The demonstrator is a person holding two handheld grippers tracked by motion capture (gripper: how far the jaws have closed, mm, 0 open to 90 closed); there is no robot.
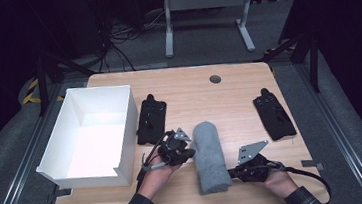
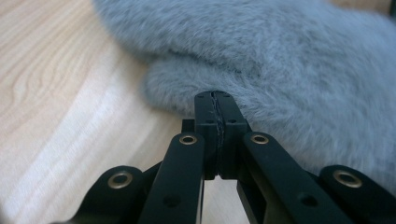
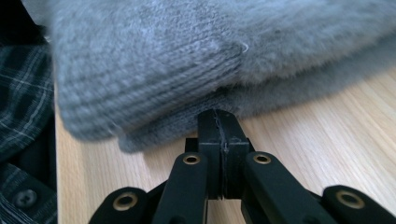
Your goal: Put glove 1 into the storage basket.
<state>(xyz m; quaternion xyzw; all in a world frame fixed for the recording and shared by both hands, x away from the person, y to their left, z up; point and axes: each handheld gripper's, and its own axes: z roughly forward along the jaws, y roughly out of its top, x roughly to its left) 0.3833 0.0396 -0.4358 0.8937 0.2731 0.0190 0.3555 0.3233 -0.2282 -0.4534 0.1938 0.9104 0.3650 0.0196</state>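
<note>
The folded grey fleecy garment with a ribbed knit cuff (image 1: 210,157) lies lengthwise on the light wooden table (image 1: 229,102), near my edge of it, between my two hands. My left gripper (image 1: 190,153) is at its left side, about halfway along; in the left gripper view its jaws are pressed together with no gap, their tips right at the fuzzy edge (image 2: 280,74) where the fold meets the wood, and I cannot tell whether any fabric is caught between them. My right gripper (image 1: 233,173) is at the garment's right side near the end closest to me; in the right gripper view its jaws are likewise pressed flat together, tips at the lower edge just under the ribbed cuff (image 3: 154,70), and again I cannot say if they pinch cloth. My plaid sleeve (image 3: 18,107) shows at the left of that view.

Just left of the garment lies a flat black holder (image 1: 150,120), and beyond it stands an open white rectangular box (image 1: 94,135) at the table's left edge. A second black holder (image 1: 274,113) lies well apart, towards the right edge.
</note>
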